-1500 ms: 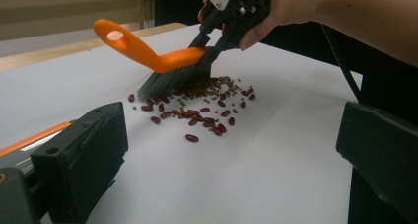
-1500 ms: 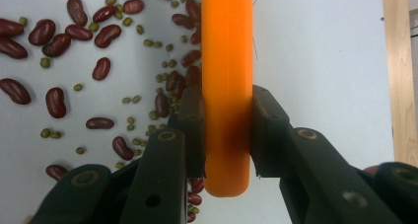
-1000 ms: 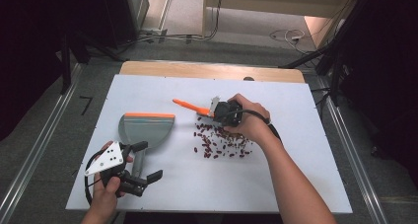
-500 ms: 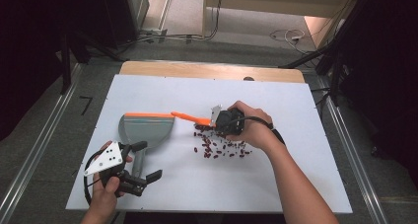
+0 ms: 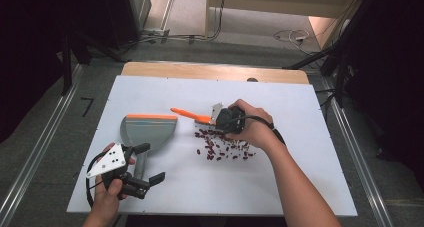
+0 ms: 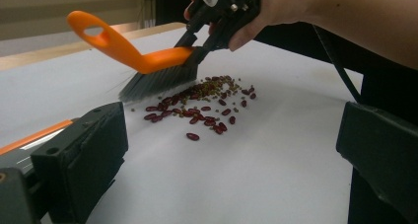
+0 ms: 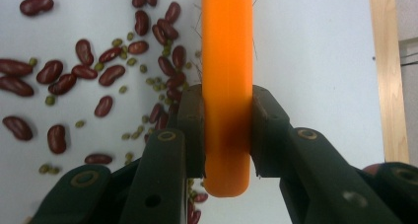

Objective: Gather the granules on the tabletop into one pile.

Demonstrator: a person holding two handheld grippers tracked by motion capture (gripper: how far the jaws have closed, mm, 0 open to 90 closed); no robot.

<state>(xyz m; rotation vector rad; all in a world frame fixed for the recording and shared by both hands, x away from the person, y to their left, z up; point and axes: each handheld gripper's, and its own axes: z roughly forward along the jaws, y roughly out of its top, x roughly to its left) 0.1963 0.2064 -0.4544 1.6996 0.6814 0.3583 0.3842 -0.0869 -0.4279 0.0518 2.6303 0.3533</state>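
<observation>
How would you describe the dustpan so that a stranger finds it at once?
Look at the white table, on its left half. The dustpan lies flat there, left of the spilled beans, its handle by the left gripper. It is grey with an orange front edge; the brush is all orange.

White table (image 5: 310, 177), grey dustpan (image 5: 148, 133) lying flat — scattered beans (image 5: 222, 148) beside it
</observation>
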